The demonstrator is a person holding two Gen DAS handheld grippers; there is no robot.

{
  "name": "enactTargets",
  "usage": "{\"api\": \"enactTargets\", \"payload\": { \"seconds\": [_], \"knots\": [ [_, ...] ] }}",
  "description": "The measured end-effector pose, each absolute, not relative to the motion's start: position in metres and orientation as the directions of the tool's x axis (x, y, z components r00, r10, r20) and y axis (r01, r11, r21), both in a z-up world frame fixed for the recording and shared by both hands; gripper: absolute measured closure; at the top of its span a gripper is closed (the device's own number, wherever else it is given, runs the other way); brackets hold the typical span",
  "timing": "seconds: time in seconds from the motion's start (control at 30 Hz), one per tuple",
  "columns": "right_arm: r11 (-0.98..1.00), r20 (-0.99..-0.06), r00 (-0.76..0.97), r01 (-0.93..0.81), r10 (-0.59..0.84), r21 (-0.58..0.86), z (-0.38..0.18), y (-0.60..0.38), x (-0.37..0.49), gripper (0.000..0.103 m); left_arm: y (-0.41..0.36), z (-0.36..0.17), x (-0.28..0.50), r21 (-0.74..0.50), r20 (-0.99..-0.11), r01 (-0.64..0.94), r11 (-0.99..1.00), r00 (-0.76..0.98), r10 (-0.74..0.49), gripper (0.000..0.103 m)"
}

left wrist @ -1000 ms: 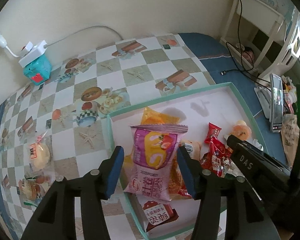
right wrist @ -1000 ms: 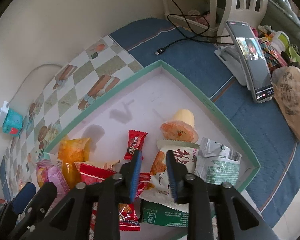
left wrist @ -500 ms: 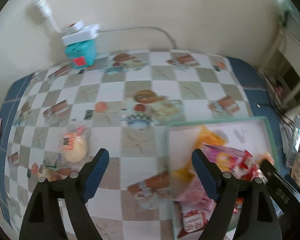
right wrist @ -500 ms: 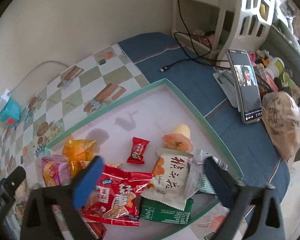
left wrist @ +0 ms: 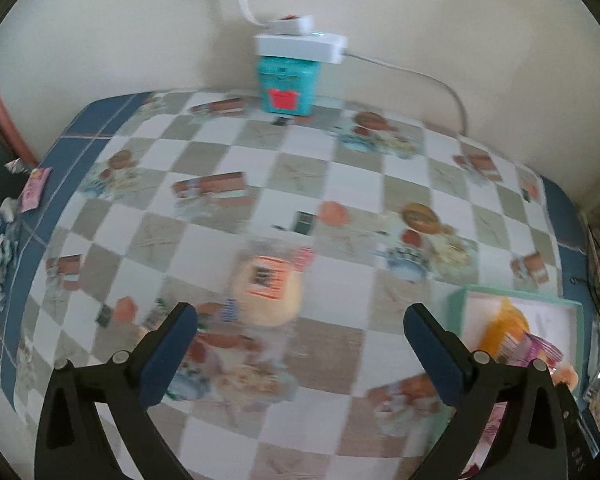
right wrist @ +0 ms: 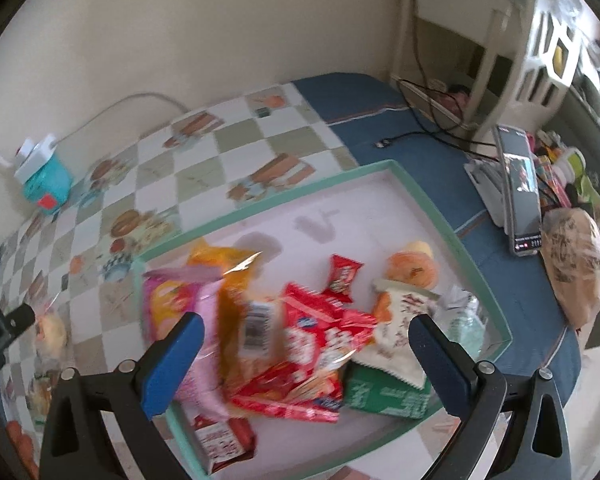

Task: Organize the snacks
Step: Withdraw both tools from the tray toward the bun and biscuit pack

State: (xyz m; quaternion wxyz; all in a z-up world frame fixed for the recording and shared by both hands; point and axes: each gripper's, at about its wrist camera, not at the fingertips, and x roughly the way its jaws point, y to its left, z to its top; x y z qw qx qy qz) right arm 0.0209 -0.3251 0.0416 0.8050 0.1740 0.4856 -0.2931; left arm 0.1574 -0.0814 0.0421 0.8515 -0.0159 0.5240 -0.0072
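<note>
The left gripper [left wrist: 300, 344] hangs with jaws spread wide and empty above a wrapped bun [left wrist: 267, 290] lying on the checked tablecloth [left wrist: 340, 184], outside the tray; the green-rimmed tray [right wrist: 476, 276] lies to its right, holding a heap of snack packets [right wrist: 312, 336]; the right gripper [right wrist: 306, 356] hovers over that heap, jaws likewise wide apart, gripping nothing.

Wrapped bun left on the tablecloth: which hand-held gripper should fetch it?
Probably left. The left hand-held gripper is open and faces the wrapped bun directly; the right hand-held gripper hangs open over the tray.
</note>
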Motion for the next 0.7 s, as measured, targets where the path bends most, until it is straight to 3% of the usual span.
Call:
{"api": "enactTargets", "payload": {
  "seconds": [0.7],
  "knots": [
    [0.891,-0.874,0.428,0.454,-0.228,-0.009,0.051,-0.209,0.061,0.000,0.070,0.049,0.148,-0.083,-0.898,-0.241,0.967,0.439,0.032,0.000]
  ]
}}
